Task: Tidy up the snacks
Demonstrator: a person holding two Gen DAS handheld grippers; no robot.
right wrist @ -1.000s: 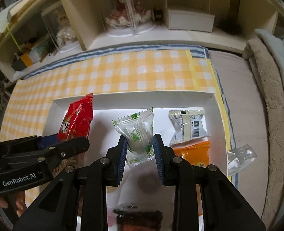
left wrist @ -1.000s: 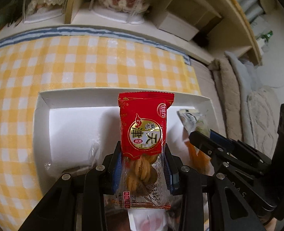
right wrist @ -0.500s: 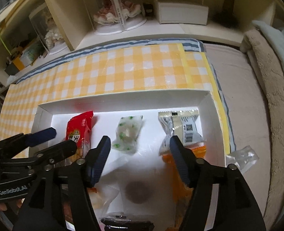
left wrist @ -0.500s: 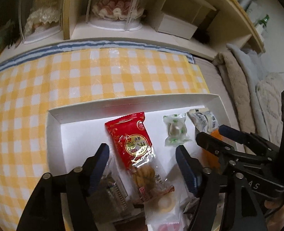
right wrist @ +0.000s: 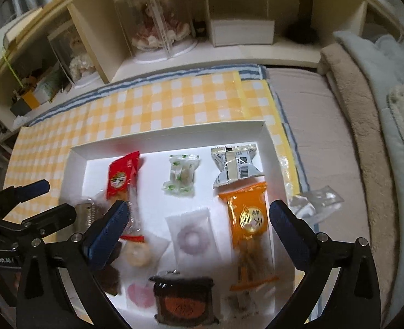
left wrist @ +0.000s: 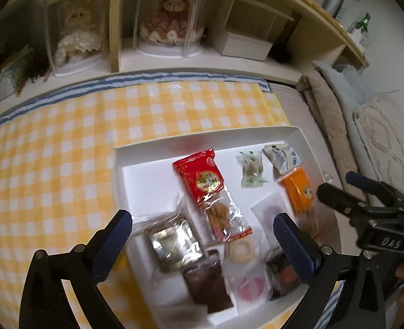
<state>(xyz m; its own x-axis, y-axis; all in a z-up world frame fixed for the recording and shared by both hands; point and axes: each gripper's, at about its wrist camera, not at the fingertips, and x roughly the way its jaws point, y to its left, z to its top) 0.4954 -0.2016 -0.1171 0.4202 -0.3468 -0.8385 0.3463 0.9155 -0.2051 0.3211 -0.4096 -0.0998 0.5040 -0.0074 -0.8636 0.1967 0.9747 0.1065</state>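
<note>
Both tongs hang above the white tray (right wrist: 267,134), and their jaws are opening, already wide, with nothing between the blue ribbed pads. The left tongs (left wrist: 202,235) are over the near left part of the tray, the right tongs (right wrist: 196,219) over its near right part.

The tray is a shallow cardboard box with low straight walls. At its near edge lie a dark brown cake (right wrist: 184,301) and a round pink sweet (right wrist: 140,294), both in clear glossy wrap. In the middle lie a long red packet (left wrist: 210,189) with twisted fried dough and an orange packet (right wrist: 249,224). Near the far wall lie a small green-printed candy (right wrist: 181,175) and a pale packet with a barcode (right wrist: 236,164). The tray rests on a yellow checked cloth (left wrist: 65,150).
</note>
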